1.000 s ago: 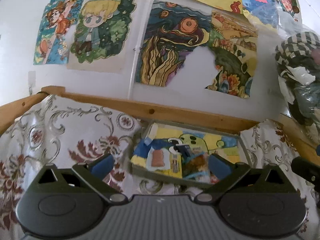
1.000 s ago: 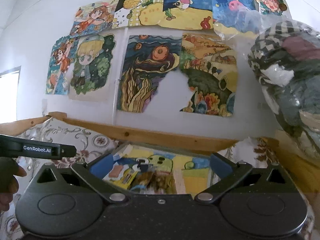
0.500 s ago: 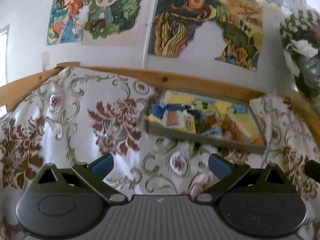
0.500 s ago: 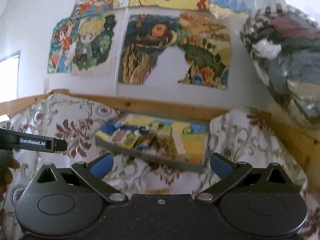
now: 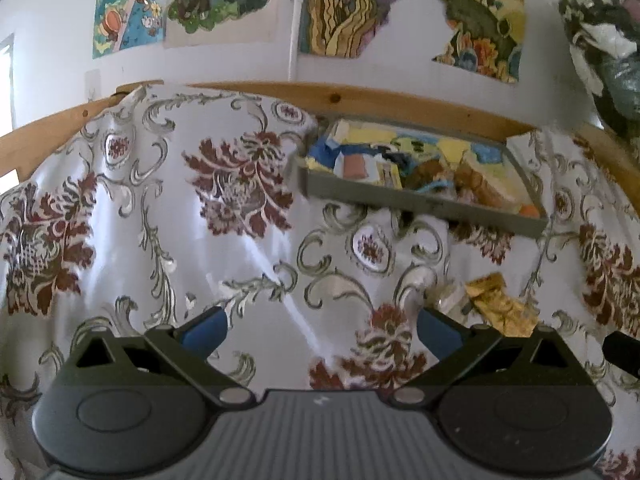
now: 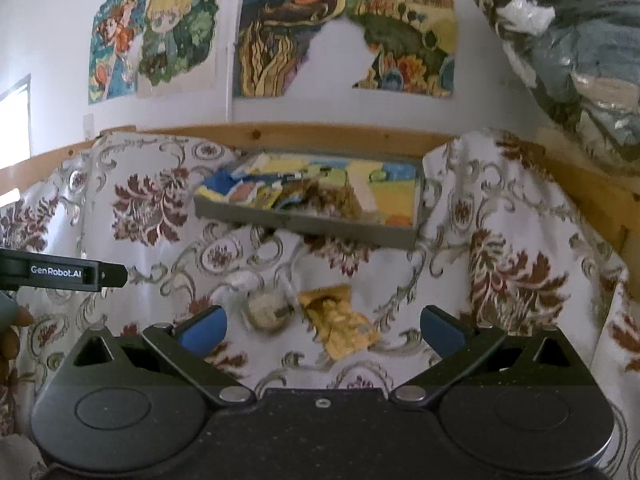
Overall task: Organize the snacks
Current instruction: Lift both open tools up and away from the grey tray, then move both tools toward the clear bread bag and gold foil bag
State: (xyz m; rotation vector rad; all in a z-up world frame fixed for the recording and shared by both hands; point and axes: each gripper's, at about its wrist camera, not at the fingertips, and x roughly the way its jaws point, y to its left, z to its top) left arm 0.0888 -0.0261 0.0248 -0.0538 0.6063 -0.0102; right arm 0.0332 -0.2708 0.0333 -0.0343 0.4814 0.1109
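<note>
Approach step: both the right gripper [image 6: 322, 330] and left gripper [image 5: 320, 330] jaws apart, empty; crinkled yellow snack packet [image 6: 342, 322] at 12 o'clock, likely next pick for shallow grey tray [image 6: 304, 222].

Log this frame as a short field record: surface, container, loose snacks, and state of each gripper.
surface: floral cloth over a wood-framed base
container: grey tray at the far edge, already holding mixed wrappers
loose snacks: yellow packet and clear-wrapped round snack, side by side on the cloth in front of the tray
left gripper: jaws open, empty
right gripper: jaws open, empty, pointed at both loose snacks
</note>
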